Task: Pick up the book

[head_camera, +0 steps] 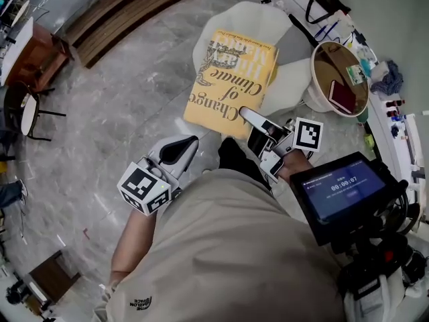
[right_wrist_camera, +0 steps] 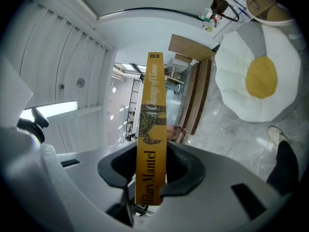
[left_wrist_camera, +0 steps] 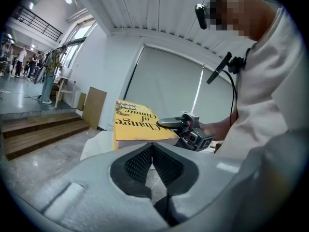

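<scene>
Clearly the thick yellow rectangular book (head_camera: pixel 231 72) is off the ground, clamped across its spine by the right gripper (head_camera: pixel 253 117) at the cover's five o'clock corner. Gripped at one edge only, its smooth cover could, I judge, pivot or slip from the ribbed black pads toward the soft white fried-egg-shaped cushion (head_camera: pixel 268 19) at twelve o'clock. The left gripper (head_camera: pixel 177 149), at eight o'clock, has its jaws together on nothing.

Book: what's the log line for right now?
book: in the air | right gripper: shut on book | left gripper: shut, empty
</scene>
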Tool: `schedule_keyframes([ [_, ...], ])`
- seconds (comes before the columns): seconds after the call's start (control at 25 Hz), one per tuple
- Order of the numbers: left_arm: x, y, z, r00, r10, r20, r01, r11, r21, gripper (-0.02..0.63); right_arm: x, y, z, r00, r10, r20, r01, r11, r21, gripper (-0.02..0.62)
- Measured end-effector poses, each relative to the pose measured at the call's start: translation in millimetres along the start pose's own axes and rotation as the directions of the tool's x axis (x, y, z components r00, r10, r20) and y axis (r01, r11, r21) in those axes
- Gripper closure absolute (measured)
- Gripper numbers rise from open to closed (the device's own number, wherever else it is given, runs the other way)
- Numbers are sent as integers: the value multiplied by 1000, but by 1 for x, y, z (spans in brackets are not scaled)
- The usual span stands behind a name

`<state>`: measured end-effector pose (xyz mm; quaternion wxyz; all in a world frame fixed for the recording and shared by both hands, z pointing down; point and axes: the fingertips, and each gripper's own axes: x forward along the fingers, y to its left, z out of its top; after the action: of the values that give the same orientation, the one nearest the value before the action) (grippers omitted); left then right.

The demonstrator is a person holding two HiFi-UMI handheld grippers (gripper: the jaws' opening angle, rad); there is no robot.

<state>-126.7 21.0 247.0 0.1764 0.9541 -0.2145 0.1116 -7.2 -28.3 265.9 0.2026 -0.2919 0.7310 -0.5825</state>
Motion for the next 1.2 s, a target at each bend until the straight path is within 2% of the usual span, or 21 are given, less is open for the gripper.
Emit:
schedule_keyframes([
  [0.68,2,-4,-8,1000,5,-19,-5,1000,-9,597,0,4,-6,1000,14,-21,-14,1000,-9,453],
  [1.2,11,-3,-8,999,-22,-47,22,1000,-15,598,-3,1,-4,1000,4,-15,-4,1000,-6,453],
])
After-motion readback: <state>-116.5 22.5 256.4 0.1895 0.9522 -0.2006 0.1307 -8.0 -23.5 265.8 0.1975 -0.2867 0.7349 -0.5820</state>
